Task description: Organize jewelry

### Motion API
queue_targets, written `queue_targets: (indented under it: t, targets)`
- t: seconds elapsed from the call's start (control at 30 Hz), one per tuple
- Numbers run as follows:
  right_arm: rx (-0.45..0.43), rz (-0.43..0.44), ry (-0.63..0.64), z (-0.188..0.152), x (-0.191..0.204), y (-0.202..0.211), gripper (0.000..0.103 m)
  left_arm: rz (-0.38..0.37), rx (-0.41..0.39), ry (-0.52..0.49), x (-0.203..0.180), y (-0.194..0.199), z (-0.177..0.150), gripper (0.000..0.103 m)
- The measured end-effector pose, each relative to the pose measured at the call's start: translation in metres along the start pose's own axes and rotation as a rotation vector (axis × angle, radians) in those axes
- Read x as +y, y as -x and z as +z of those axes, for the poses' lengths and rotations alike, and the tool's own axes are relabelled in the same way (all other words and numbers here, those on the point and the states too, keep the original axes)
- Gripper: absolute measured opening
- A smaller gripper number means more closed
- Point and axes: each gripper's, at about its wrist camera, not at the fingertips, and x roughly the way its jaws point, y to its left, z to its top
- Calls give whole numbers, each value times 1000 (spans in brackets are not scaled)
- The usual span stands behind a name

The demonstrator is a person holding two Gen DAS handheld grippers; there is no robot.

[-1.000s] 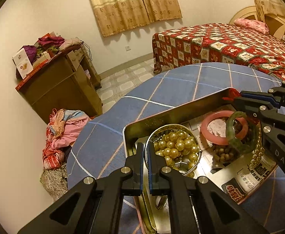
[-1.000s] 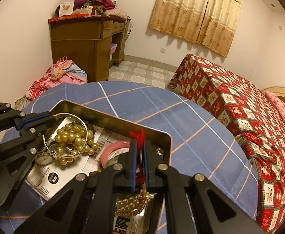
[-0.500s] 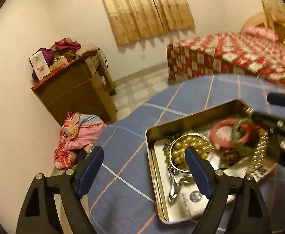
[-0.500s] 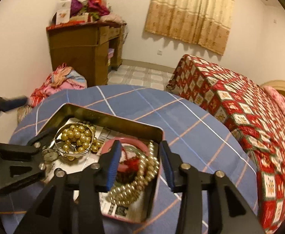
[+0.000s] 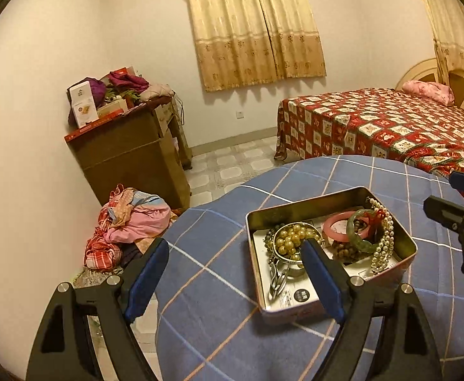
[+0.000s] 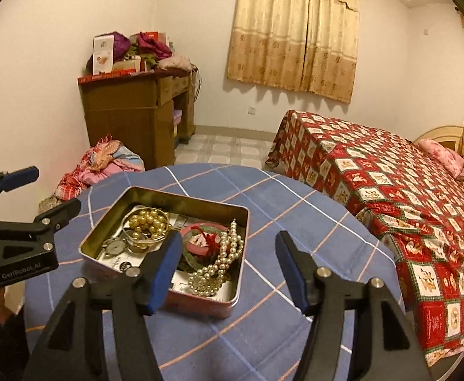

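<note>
Open rectangular metal tin [image 6: 165,247] sits near the middle of the round table under a blue plaid cloth [image 6: 295,222]; all the jewelry is inside it, nothing loose on the cloth. Left half of the tin: gold-coloured bead strand [image 6: 146,219] coiled inside a thin silver bangle [image 6: 127,222], small round watch [image 6: 115,247] beside it. Right half: pink bangle [image 5: 338,225] lying flat, green jade bangle [image 5: 359,231] propped tilted on it with a red knotted tassel [image 6: 211,238] on top, long white pearl strand [image 6: 225,260] draped over the pile, one end hanging over the far right corner of the rim. Printed paper lines the floor of the tin.

Left gripper [image 5: 235,273] hovers off the tin's near left side, jaws spread fully wide, nothing between the pads. Right gripper [image 6: 228,270] hovers over the near right corner; its jaws have just been opening, now well apart and empty, the pearls lying below them, not gripped. Reads as both pieces let go in the tin and grippers clear of it. Task looks near done; the pearl end over the rim could slip out.

Around: red patchwork bed [image 6: 390,190], brown wooden cabinet [image 6: 130,111] piled with clutter, clothes heap [image 5: 130,222] on the floor.
</note>
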Motion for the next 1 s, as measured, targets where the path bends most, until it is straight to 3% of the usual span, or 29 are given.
queue_targets:
  t: [1.0]
  targets:
    - [-35, 4, -4, -2, -1, 23, 70, 7, -6, 2, 2, 14, -4, 85]
